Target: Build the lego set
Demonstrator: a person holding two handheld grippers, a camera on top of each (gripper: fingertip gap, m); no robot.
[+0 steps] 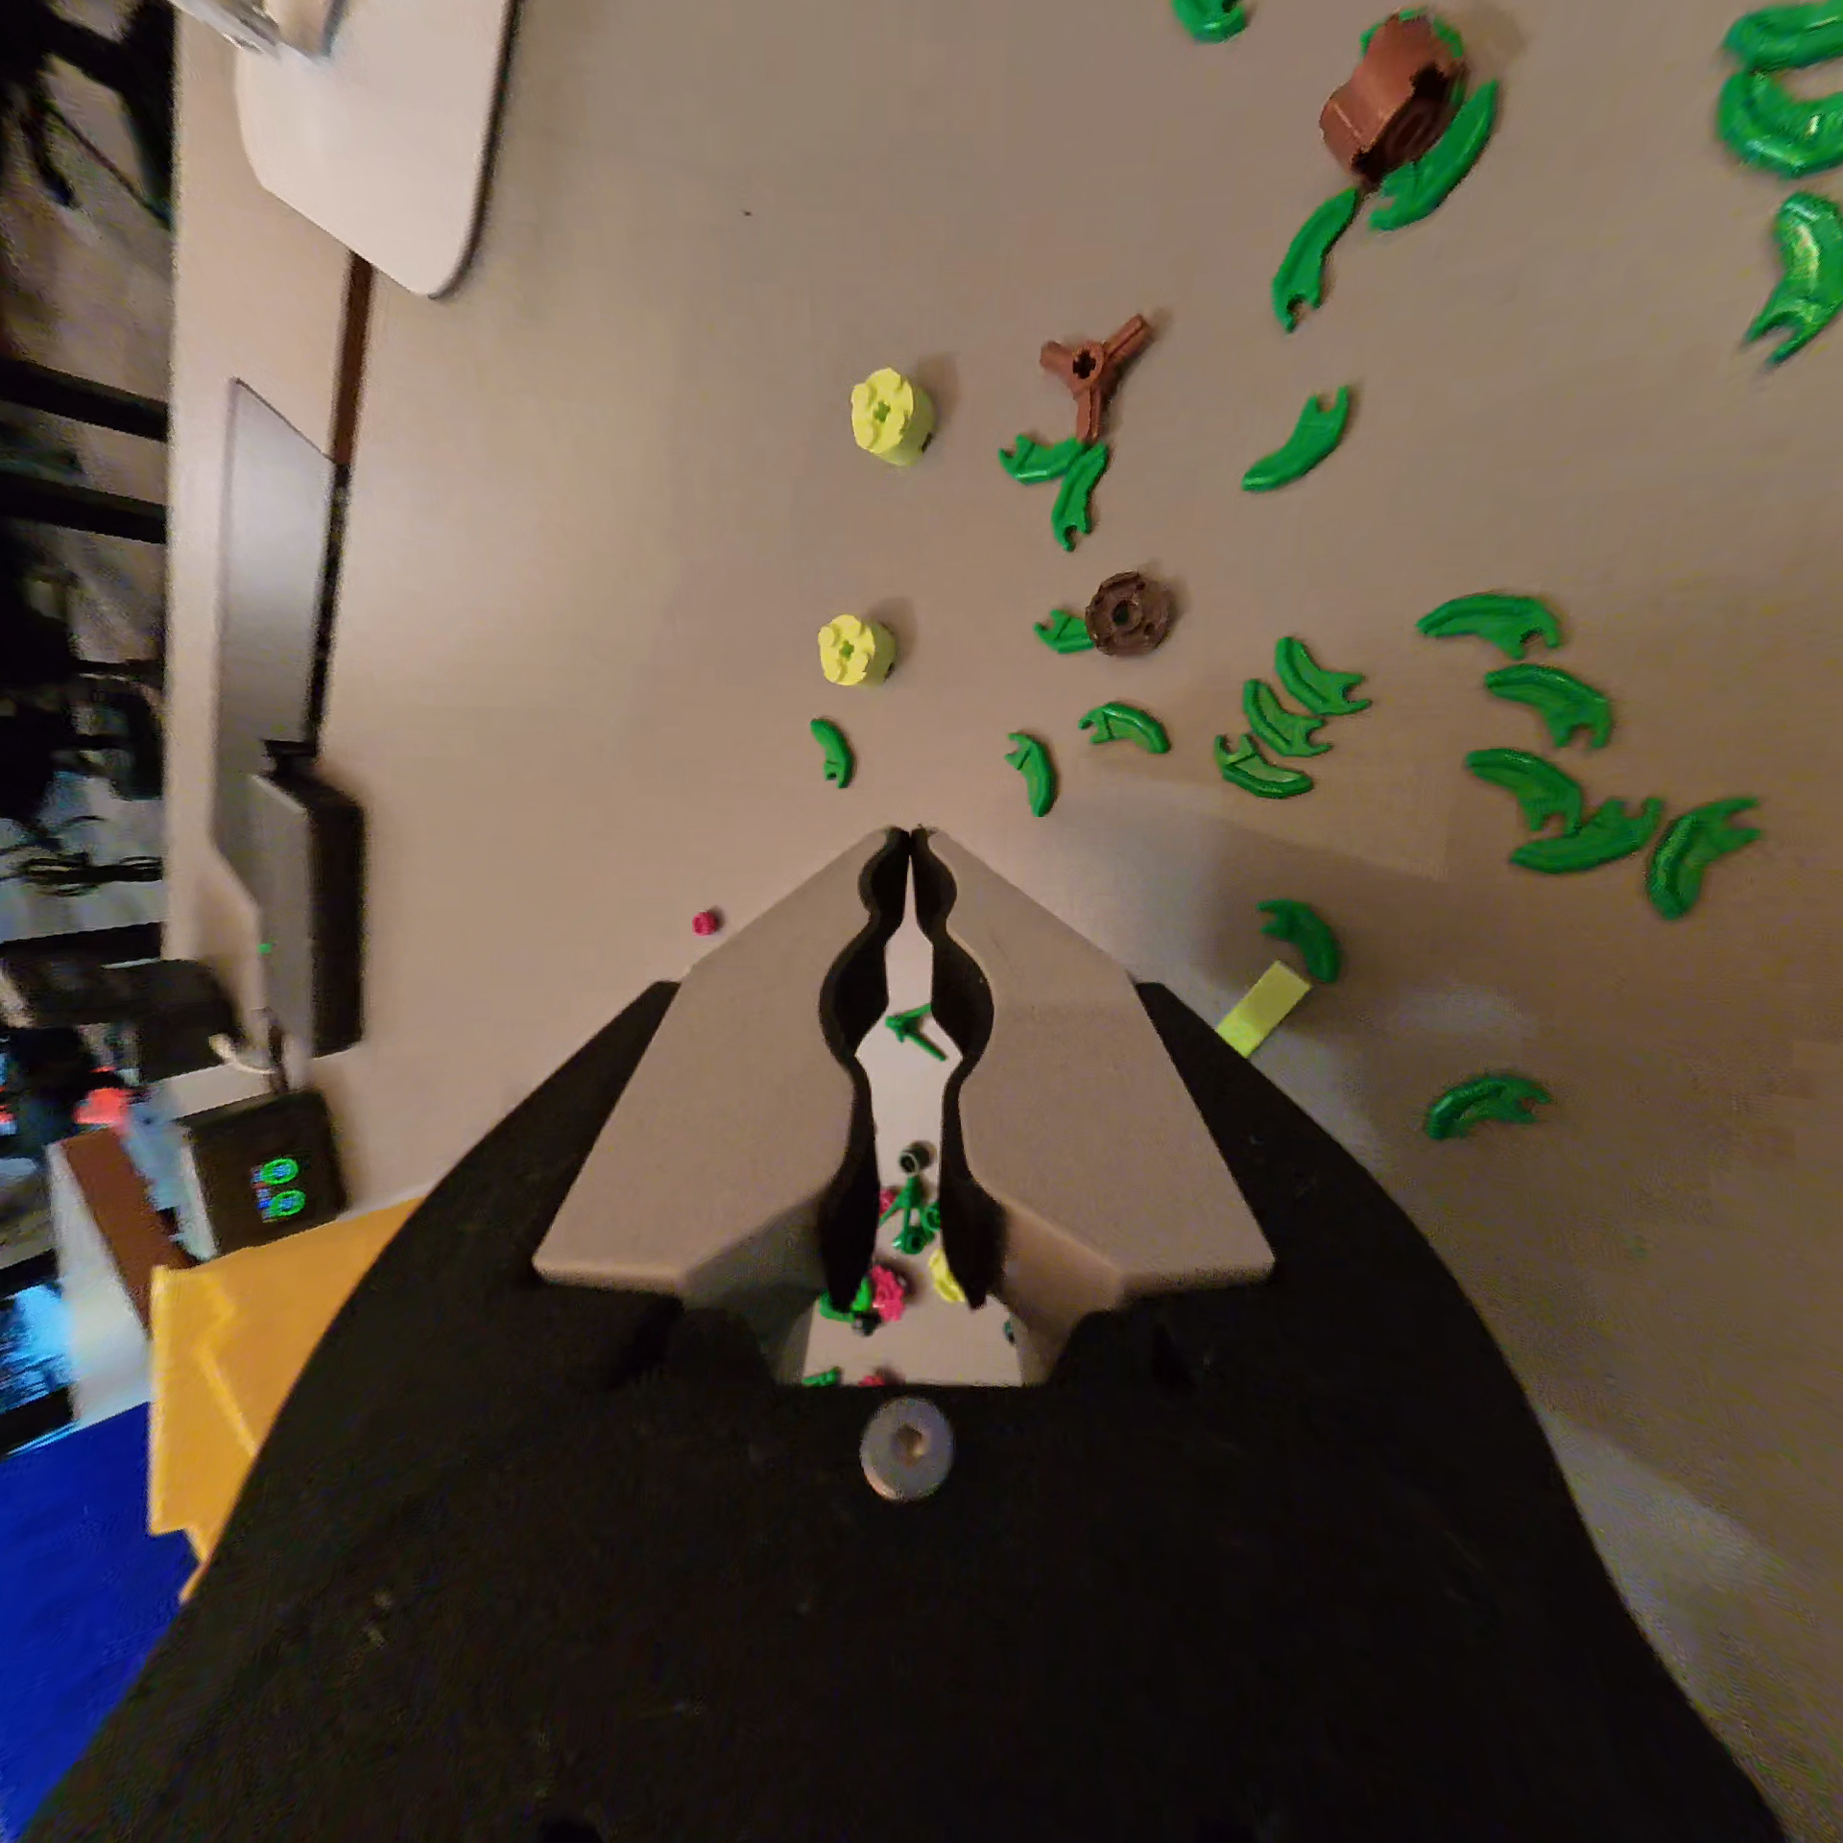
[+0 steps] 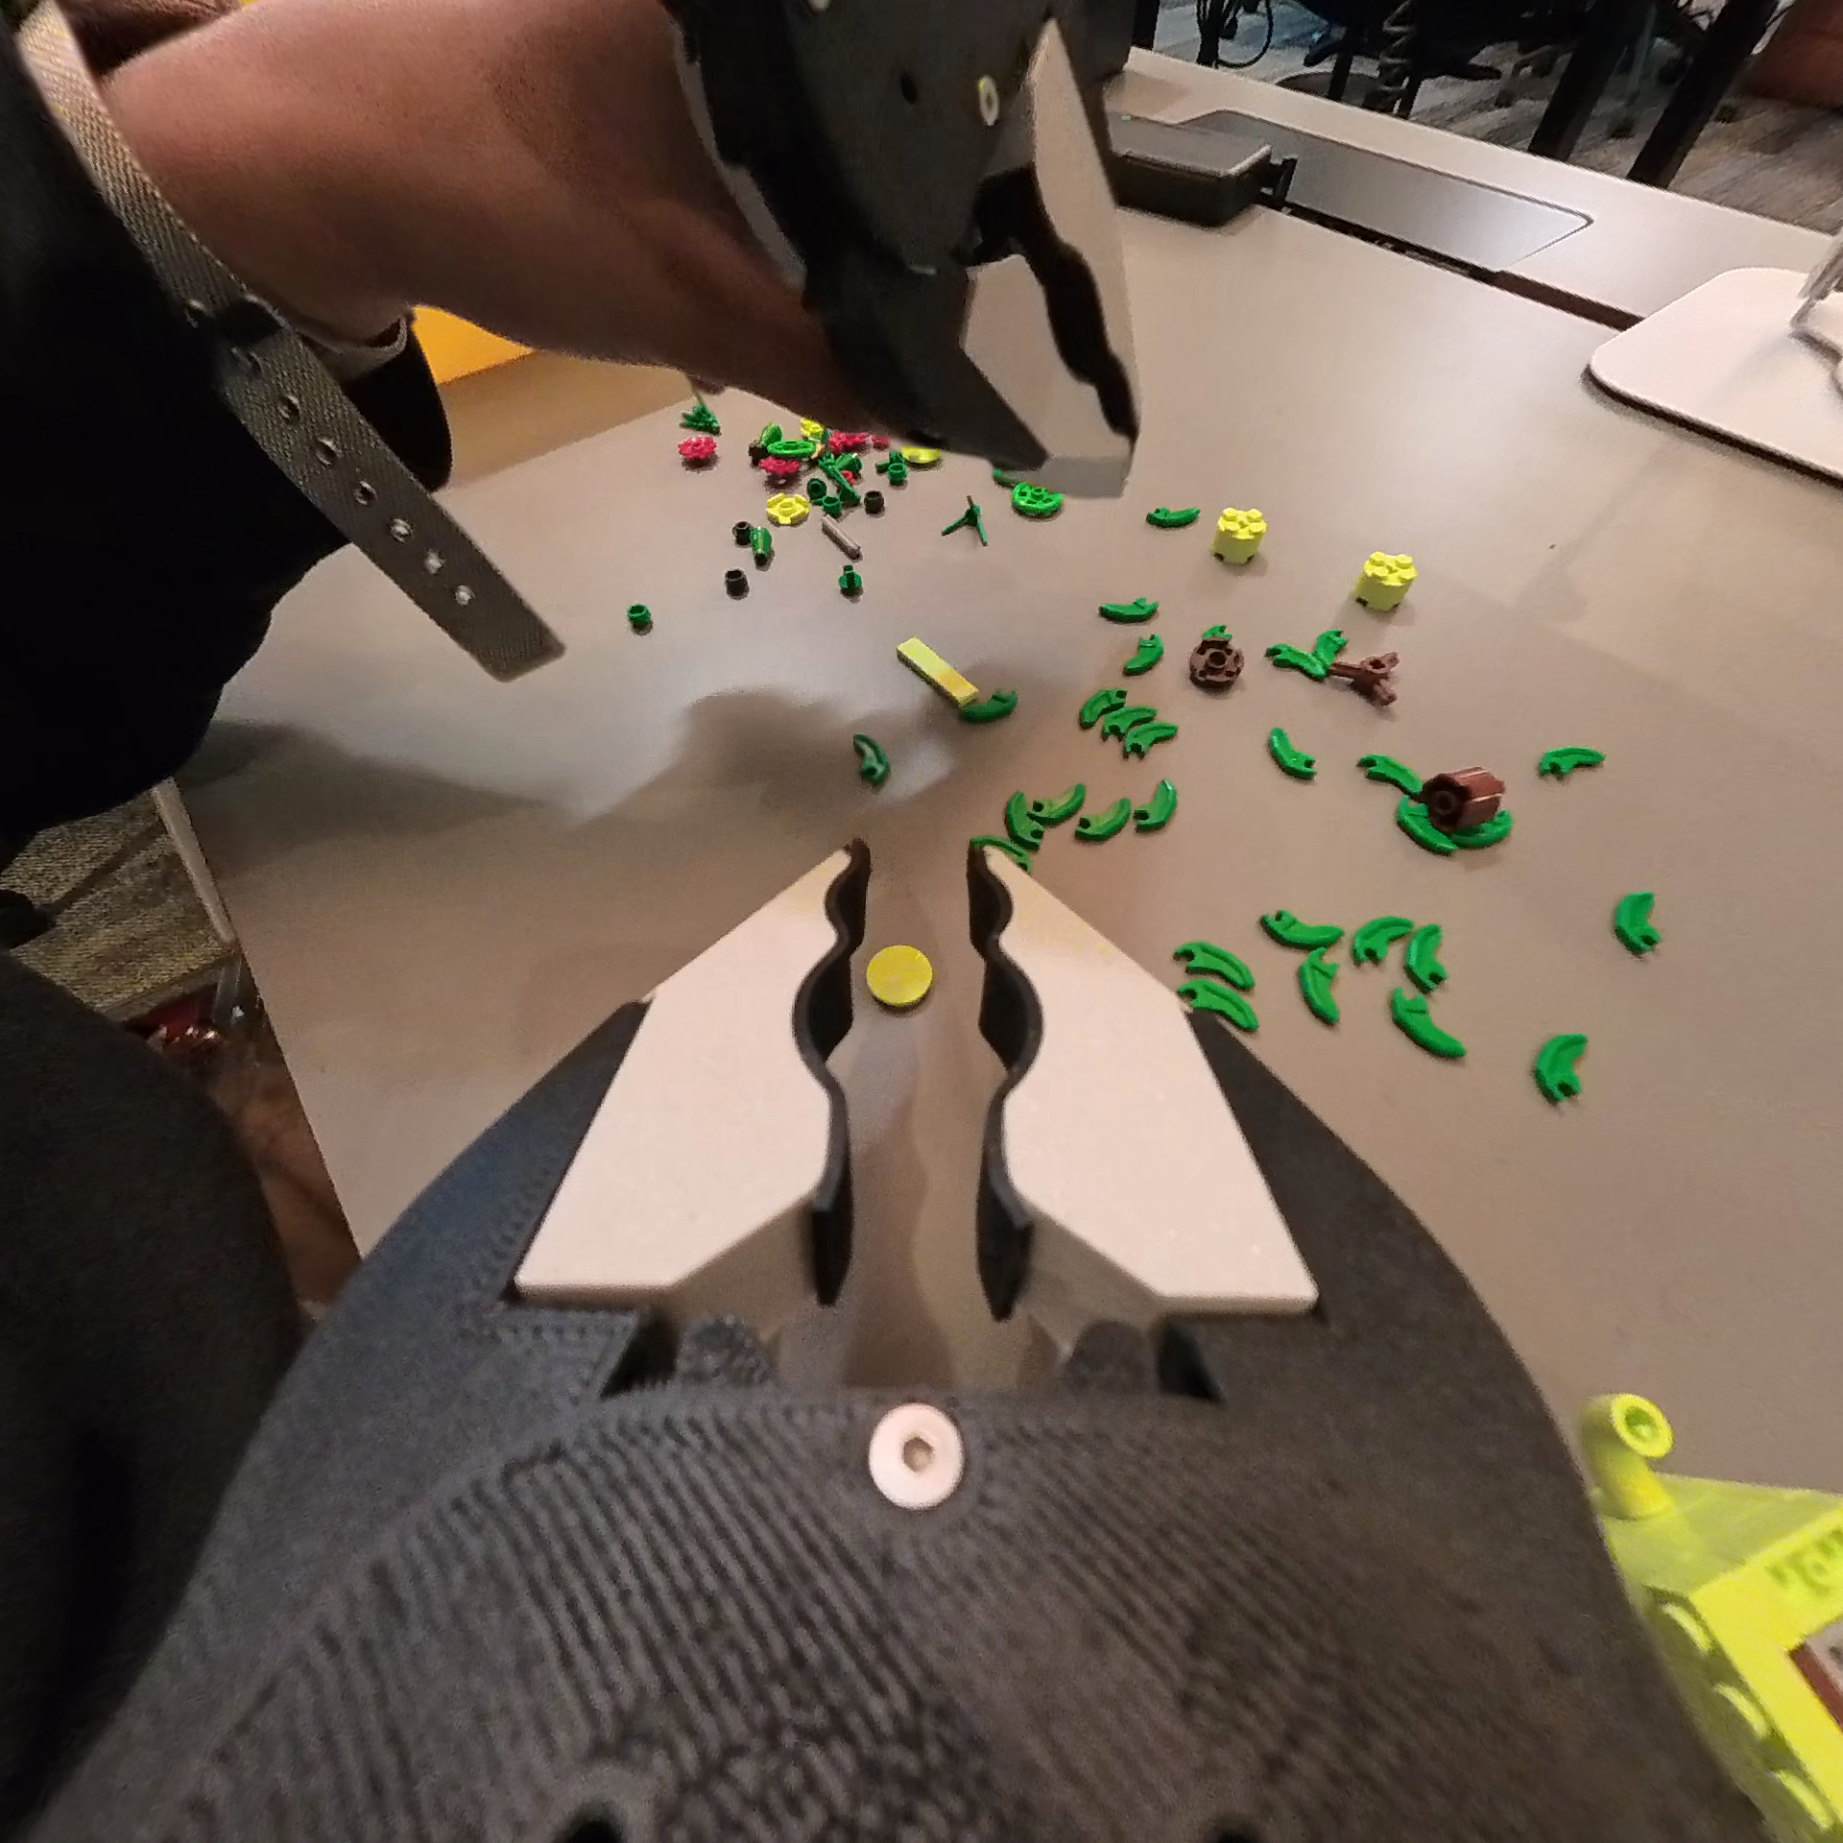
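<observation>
A: Right wrist view: the right hand-held gripper [image 2: 918,863] hovers low over the smooth grey desk [image 2: 1496,1247], its pale fingers parted with nothing between them. A flat round yellow-green tile [image 2: 900,975] lies on the desk in the gap behind the tips.

B: And the other one?

A: The left hand-held gripper [image 2: 1082,464], held in a person's hand [image 2: 499,189], hangs above a heap of small green, pink and yellow plastic pieces [image 2: 808,469] at the far side. In its own view the left hand-held gripper [image 1: 913,833] has its tips pressed together, and I see nothing pinched there.

B: Where are the lego parts?

A: Loose across the desk. Many curved green plastic leaf pieces [image 2: 1316,982] lie scattered to the right of the right gripper. Two pale yellow round studded bricks [image 2: 1384,580] stand farther off, well apart from a dark brown round plate [image 2: 1215,662] and a brown three-pronged connector [image 2: 1371,678]. A reddish-brown cylinder [image 2: 1464,798] rests tilted on green leaves. A flat yellow-green rectangular tile [image 2: 937,670] lies near the middle.

B: Anything assembled?

A: A lime-yellow built structure [image 2: 1735,1596] sits at the lower right edge.
</observation>
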